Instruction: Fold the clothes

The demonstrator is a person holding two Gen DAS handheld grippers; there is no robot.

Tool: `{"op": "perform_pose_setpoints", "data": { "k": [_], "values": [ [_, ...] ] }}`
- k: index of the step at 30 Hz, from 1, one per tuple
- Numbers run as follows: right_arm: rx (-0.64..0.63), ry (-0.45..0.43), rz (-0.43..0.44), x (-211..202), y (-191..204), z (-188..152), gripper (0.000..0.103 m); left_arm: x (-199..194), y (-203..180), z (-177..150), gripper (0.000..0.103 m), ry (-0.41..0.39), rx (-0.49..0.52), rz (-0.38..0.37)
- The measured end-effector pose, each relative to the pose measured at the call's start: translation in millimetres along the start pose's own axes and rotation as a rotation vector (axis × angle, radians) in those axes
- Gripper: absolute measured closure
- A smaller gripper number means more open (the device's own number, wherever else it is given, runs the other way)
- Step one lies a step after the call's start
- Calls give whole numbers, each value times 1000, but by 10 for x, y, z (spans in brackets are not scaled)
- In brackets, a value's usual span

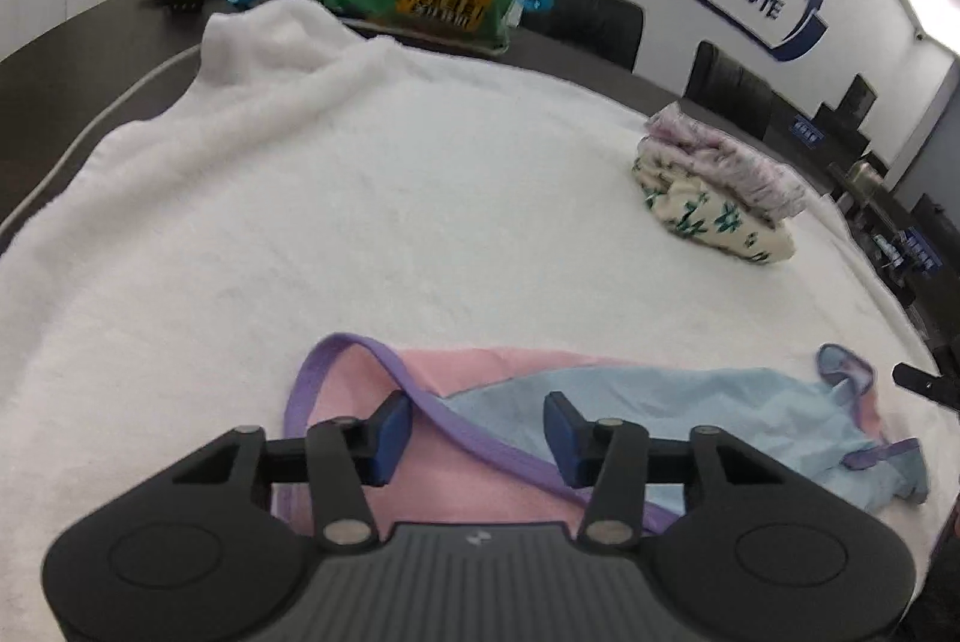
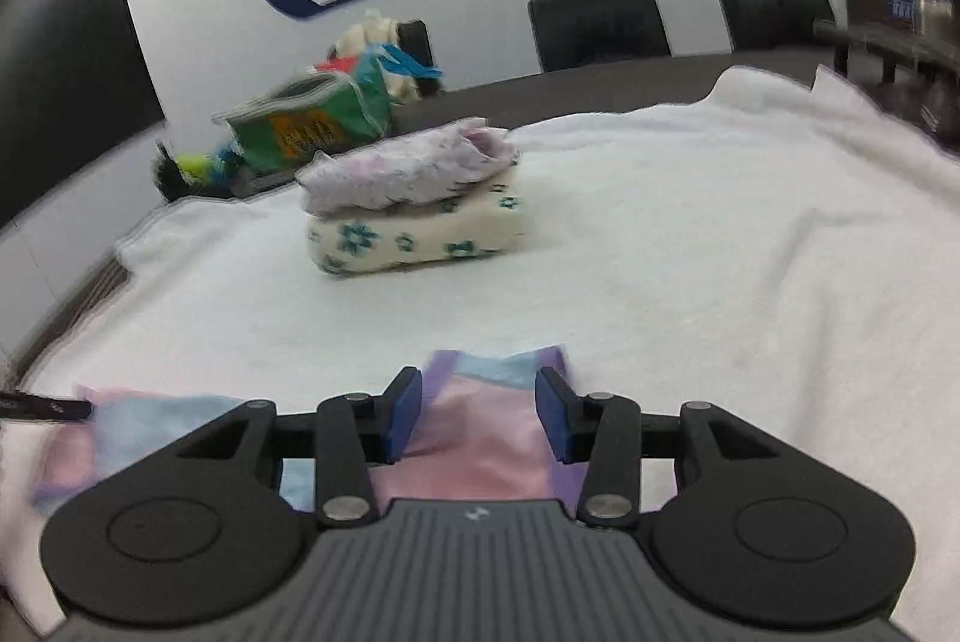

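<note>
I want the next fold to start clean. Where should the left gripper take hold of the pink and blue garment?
Probably the purple-trimmed edge of the pink and blue garment, running between the open left gripper. Come from above: the garment lies flat on the white towel, and the trim is its firmest line.

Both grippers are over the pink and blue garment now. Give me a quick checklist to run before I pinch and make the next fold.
1. Left gripper open over the pink and blue garment: ok.
2. Right gripper open, fabric showing between its fingers: ok.
3. Garment lying flat: not ok, its right end is bunched.
4. Purple trim clear of the left pads: cannot tell.
5. Folded stack clear of the work area: ok.
6. White towel smooth underneath: ok.
</note>
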State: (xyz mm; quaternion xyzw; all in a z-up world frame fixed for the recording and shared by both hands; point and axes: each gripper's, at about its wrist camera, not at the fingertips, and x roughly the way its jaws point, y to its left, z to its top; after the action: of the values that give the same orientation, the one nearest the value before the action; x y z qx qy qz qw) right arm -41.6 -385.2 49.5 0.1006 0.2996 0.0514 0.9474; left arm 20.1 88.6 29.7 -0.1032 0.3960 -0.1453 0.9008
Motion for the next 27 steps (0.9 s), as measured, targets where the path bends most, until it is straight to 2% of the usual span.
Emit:
{"op": "perform_pose_setpoints", "data": {
  "k": [2,4,7,8,9,10,12,15,17,18,20,21,23,25,27],
  "values": [
    [-52,3,-11,108,60,9,60,6,42,7,69,-3,-25,16],
    [-86,16,16,278,138,55,60,7,79,28,86,-5,-49,34],
    [-134,100,5,652,240,135,64,42,101,80,96,-18,-65,58],
    [-149,151,-19,813,262,139,70,42,105,84,99,-30,-67,62],
    [-159,172,-50,910,274,132,89,36,125,81,100,-42,-80,64],
    [-171,158,-70,907,287,116,94,27,153,74,102,-57,-98,58],
    [-169,99,-94,809,299,91,98,17,203,55,102,-90,-128,41],
    [-167,-92,-125,327,325,-28,98,89,226,26,102,-83,-131,54],
    [-90,-196,-173,-8,253,-248,98,105,206,7,102,-91,-113,58],
    [-50,-247,-197,-175,216,-359,96,107,191,4,102,-92,-103,62],
    [61,-275,-238,-363,101,-703,84,108,176,5,102,-91,-89,65],
    [92,-263,-249,-397,59,-839,69,104,171,4,101,-90,-82,66],
    [127,-222,-282,-469,-8,-1011,65,82,167,1,100,-91,-73,66],
    [153,-242,-272,-588,-65,-986,57,44,182,-4,96,-96,-84,66],
    [214,-277,-201,-651,-169,-820,50,4,178,-10,92,-109,-92,75]
  ]
}}
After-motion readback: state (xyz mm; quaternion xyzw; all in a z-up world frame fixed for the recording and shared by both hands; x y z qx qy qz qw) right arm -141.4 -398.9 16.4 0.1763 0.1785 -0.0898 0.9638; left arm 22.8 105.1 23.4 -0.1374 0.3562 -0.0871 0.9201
